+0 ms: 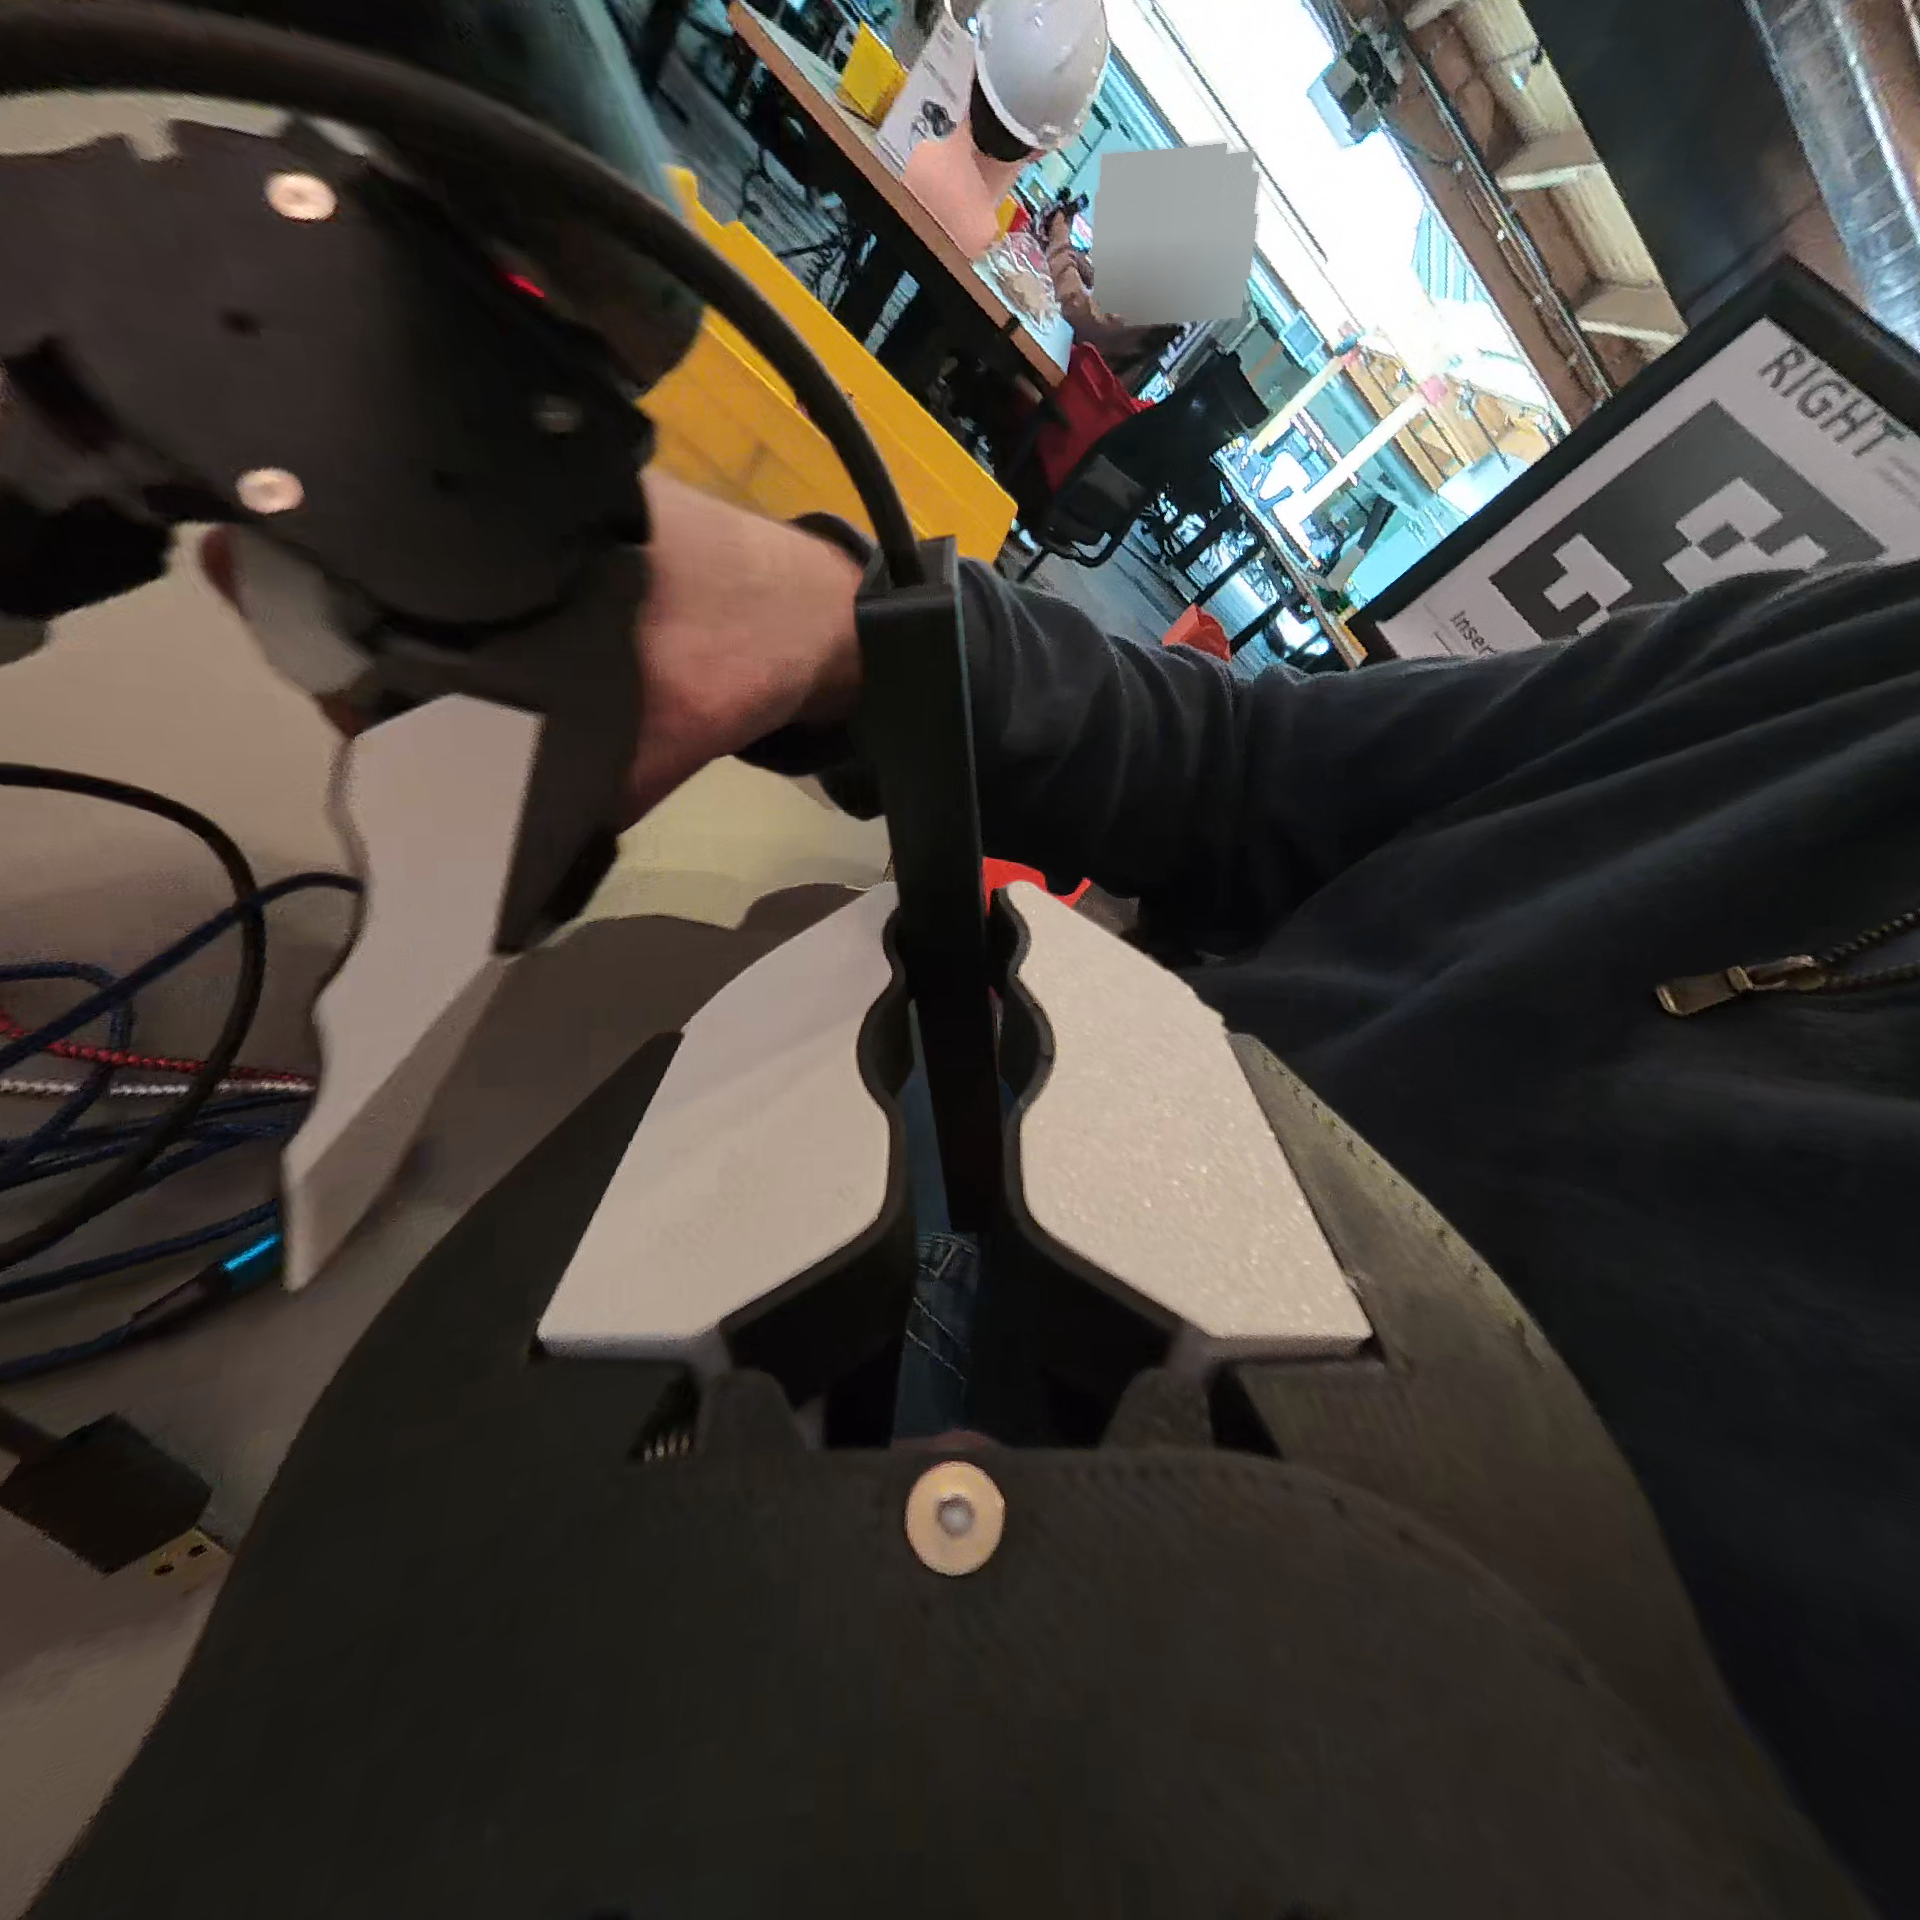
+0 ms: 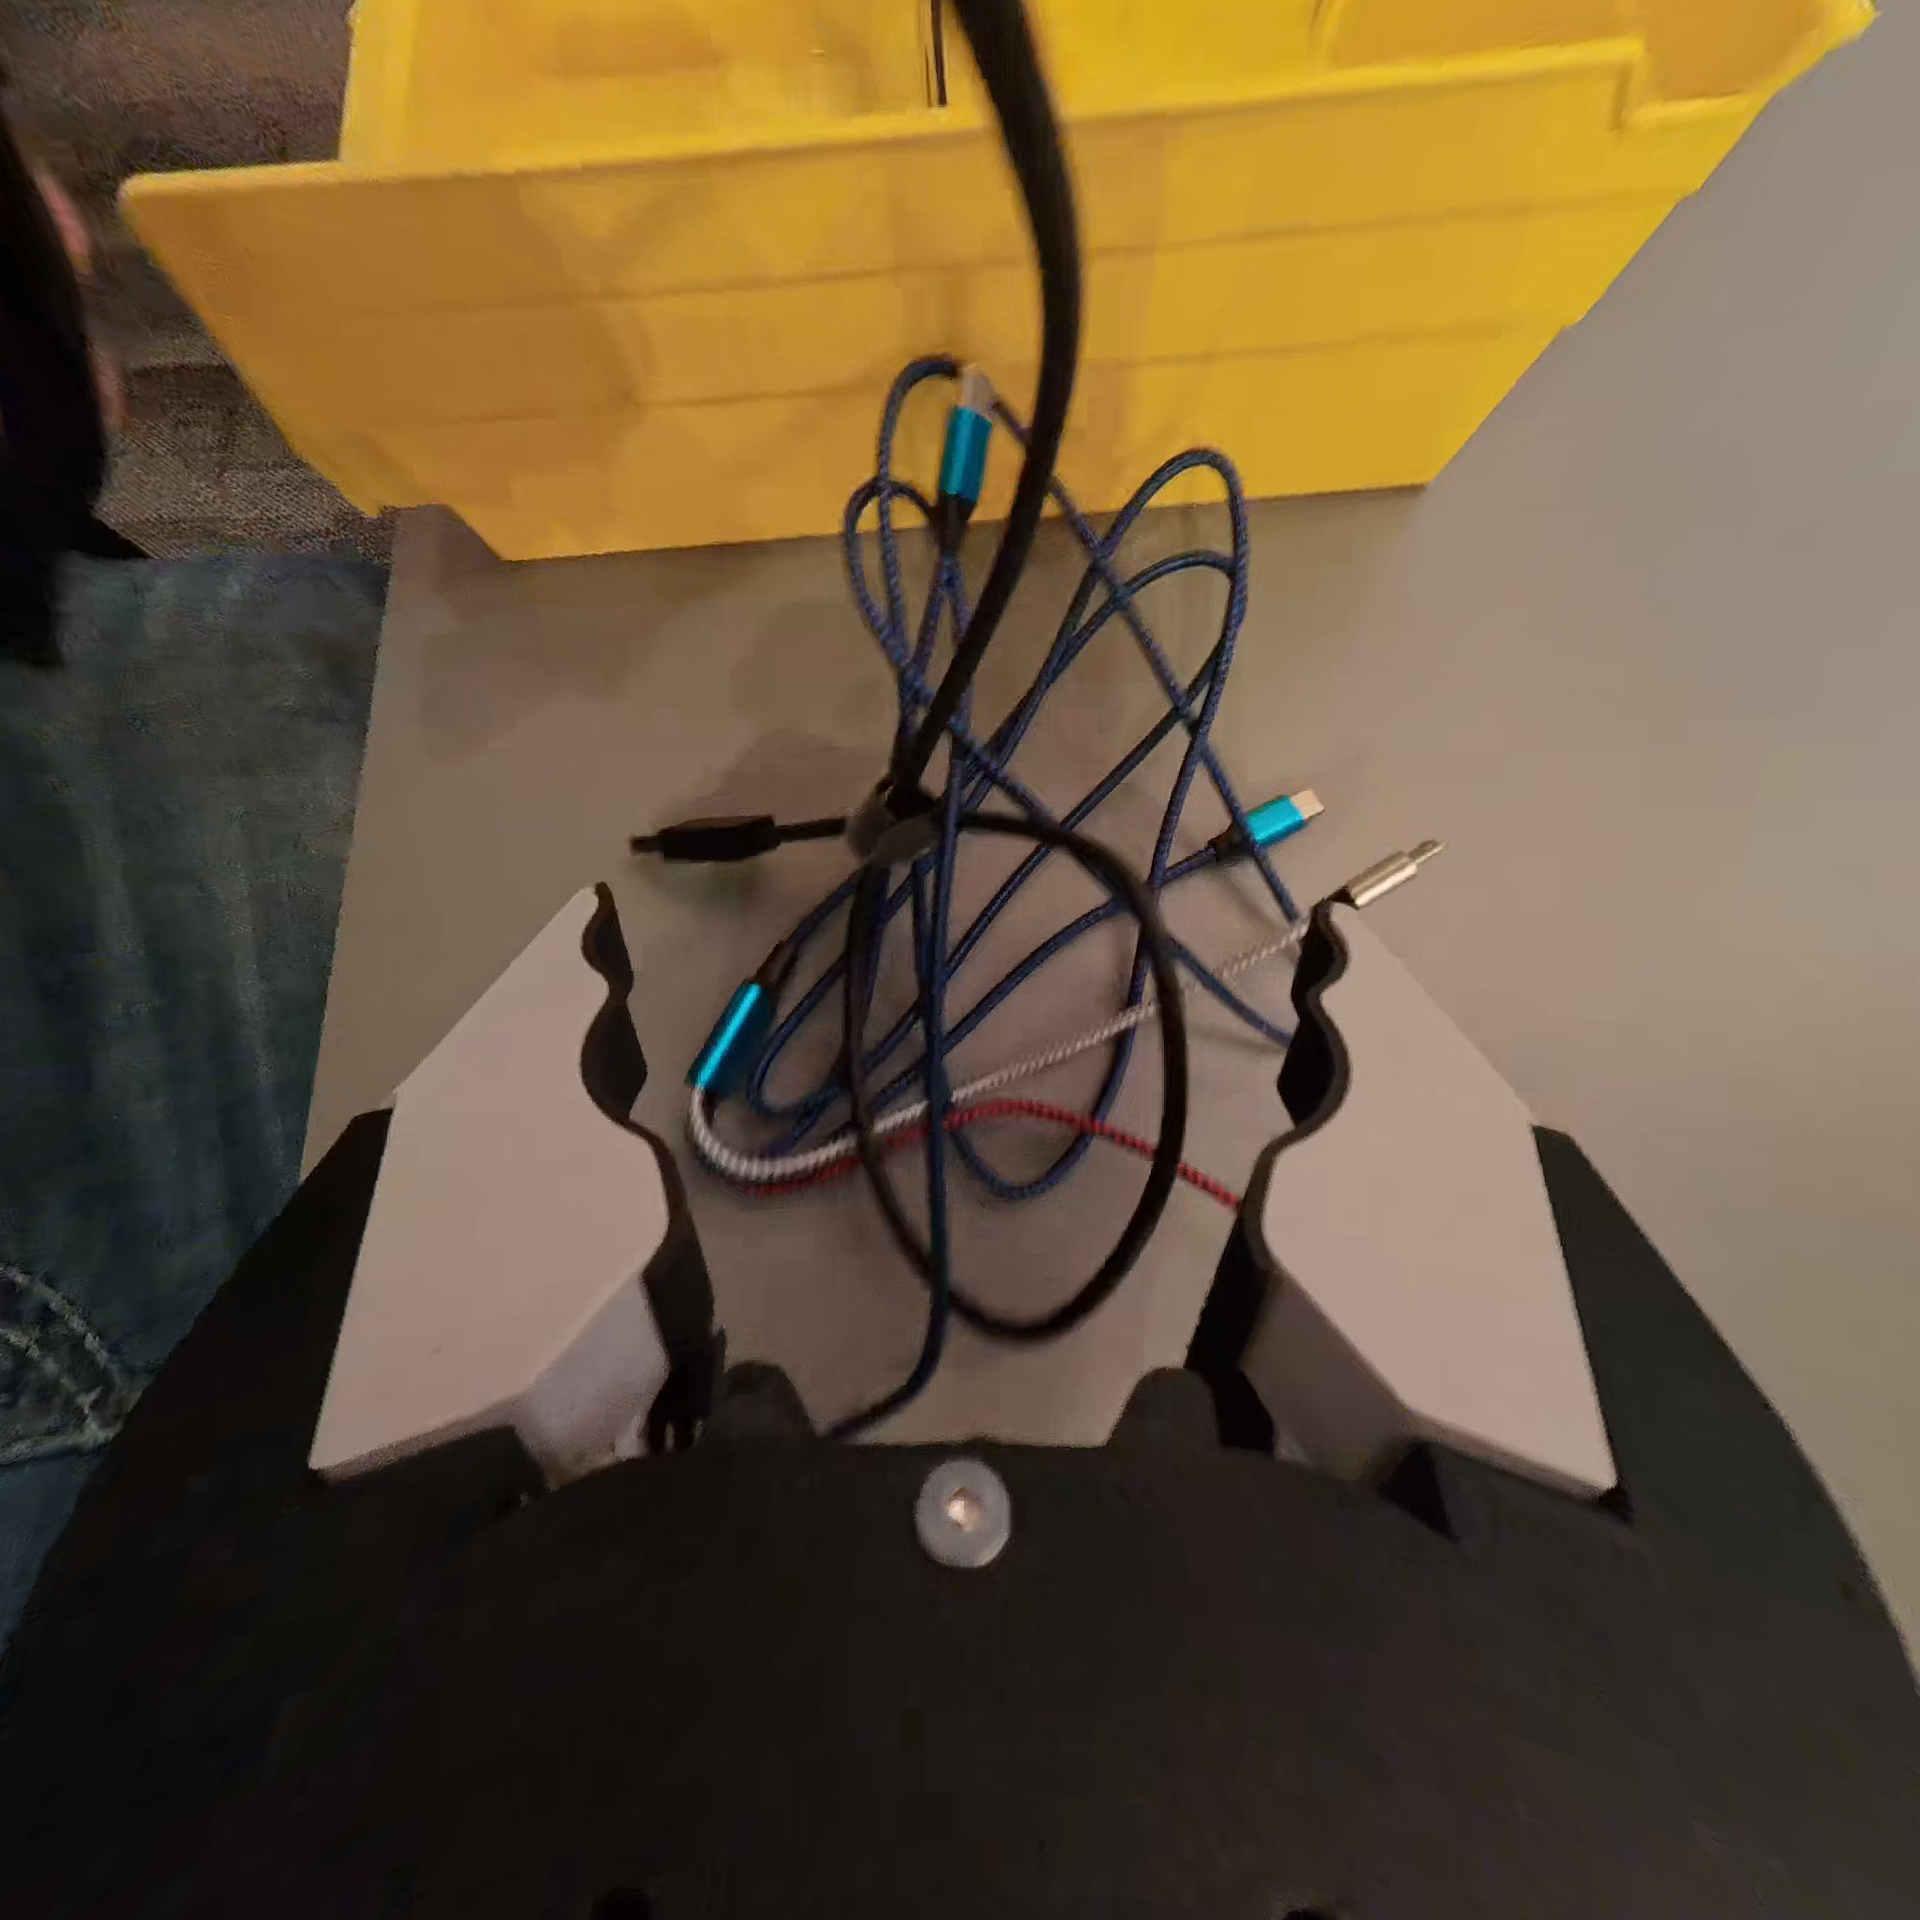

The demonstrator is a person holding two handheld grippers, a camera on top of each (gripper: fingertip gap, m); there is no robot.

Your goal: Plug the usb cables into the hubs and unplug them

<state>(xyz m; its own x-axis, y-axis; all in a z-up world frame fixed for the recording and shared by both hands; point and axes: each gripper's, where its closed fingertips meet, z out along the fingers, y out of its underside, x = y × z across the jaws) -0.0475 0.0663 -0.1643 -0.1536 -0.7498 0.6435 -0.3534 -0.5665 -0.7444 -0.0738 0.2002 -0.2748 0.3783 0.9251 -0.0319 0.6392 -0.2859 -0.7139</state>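
Yellow bin (image 2: 727,312) behind cable tangle (image 2: 997,935) on table. Left gripper (image 1: 951,1039) clamped on slim black hub (image 1: 920,748), stiff, light. Right gripper (image 2: 956,1039) wide open above tangle. Cables floppy; take by rigid plug (image 2: 727,1039).

Each black, textured gripper body (image 2: 961,1714) is fitted with pale grey, wavy-edged fingers (image 2: 488,1195) and a silver screw (image 2: 962,1512), while a dark zipped sleeve (image 1: 1455,831) is worn.
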